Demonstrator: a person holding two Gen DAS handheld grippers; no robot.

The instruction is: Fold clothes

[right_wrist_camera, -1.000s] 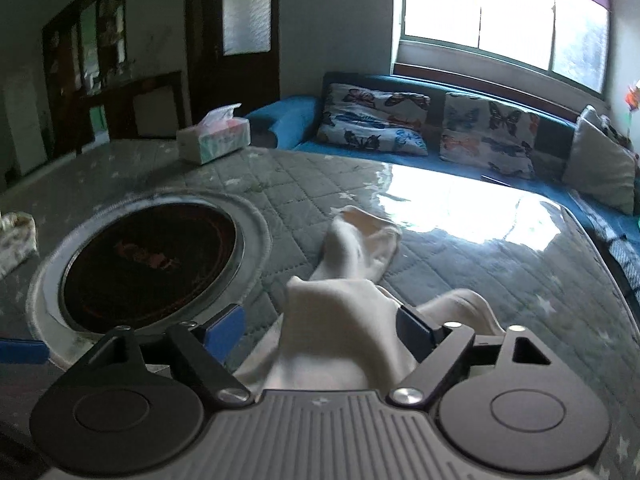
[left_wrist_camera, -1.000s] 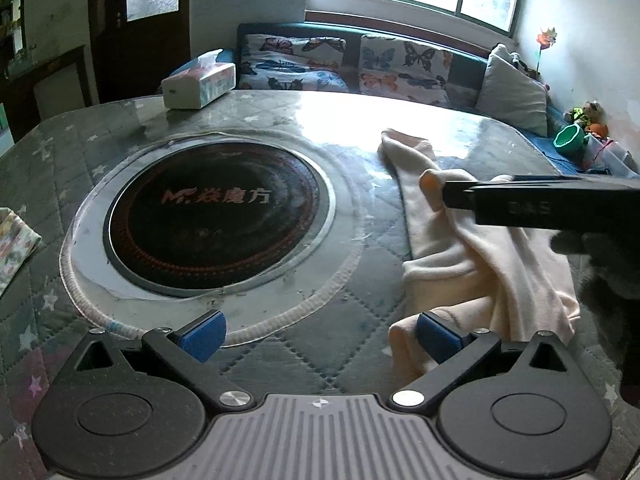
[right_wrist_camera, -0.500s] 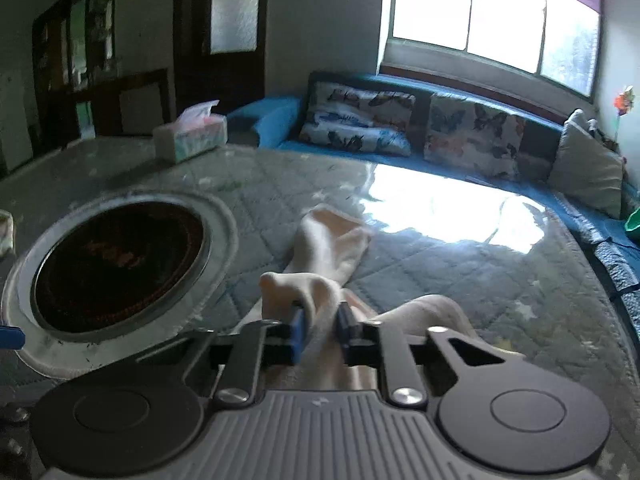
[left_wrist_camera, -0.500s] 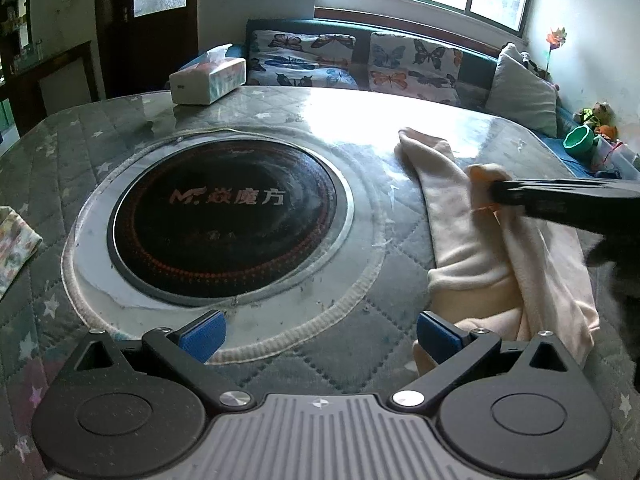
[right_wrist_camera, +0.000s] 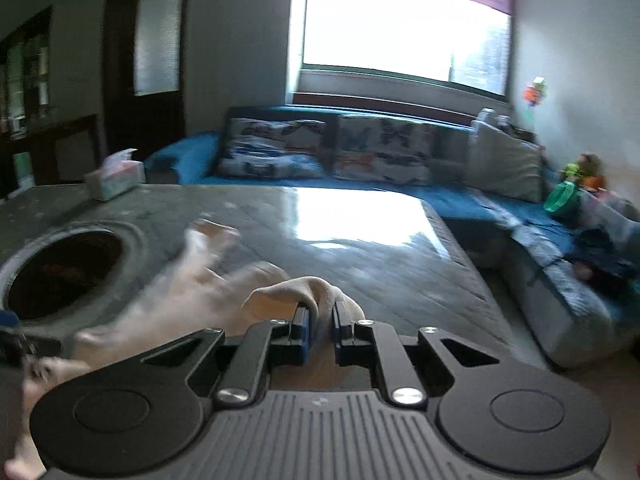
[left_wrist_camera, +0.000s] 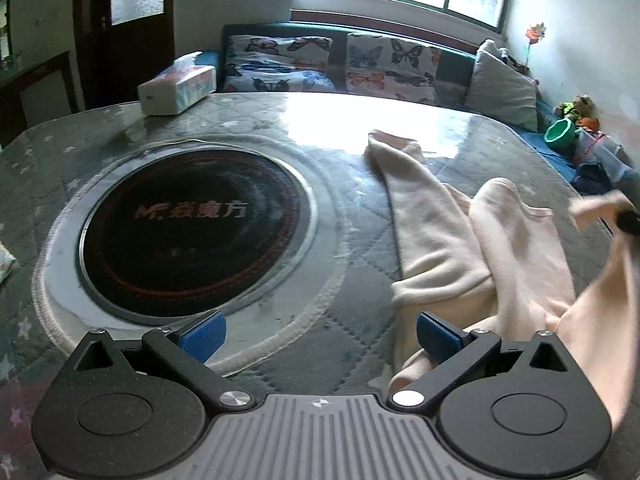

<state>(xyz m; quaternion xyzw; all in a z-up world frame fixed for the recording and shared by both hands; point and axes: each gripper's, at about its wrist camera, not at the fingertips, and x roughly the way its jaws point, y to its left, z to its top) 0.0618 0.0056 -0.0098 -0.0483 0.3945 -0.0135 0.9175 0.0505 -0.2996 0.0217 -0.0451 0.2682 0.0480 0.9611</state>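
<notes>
While the right gripper (right_wrist_camera: 320, 326) pinches a fold of the cream cloth (left_wrist_camera: 436, 248), its two blue pads are pulled close together with the soft bump of cloth squeezed between them. That pinched part is lifted off the table (left_wrist_camera: 352, 248), and the rest of the cloth hangs down and trails back toward the black round plate (left_wrist_camera: 192, 228). The right wrist view is blurry, so the cloth looks smeared there.

Most of the cloth lies on the grey quilted table cover, to the right of the black round plate. One long narrow end reaches away toward the sofa (left_wrist_camera: 332, 60). Another part is bunched up nearer the camera, and a wide flap rises toward the right edge of the left wrist view, where a dark tip shows.

Close to the black round plate, on its near side, the left gripper (left_wrist_camera: 318, 330) has its blue pads far apart. Nothing sits between them. Its right pad (left_wrist_camera: 438, 336) is just beside the near edge of the cloth, and I cannot tell if it touches.

Behind the black round plate, a tissue box (left_wrist_camera: 176, 88) stands at the far edge of the table. Farther back, the sofa has butterfly pillows (left_wrist_camera: 280, 64), and a green bowl (left_wrist_camera: 562, 134) sits on its right end.
</notes>
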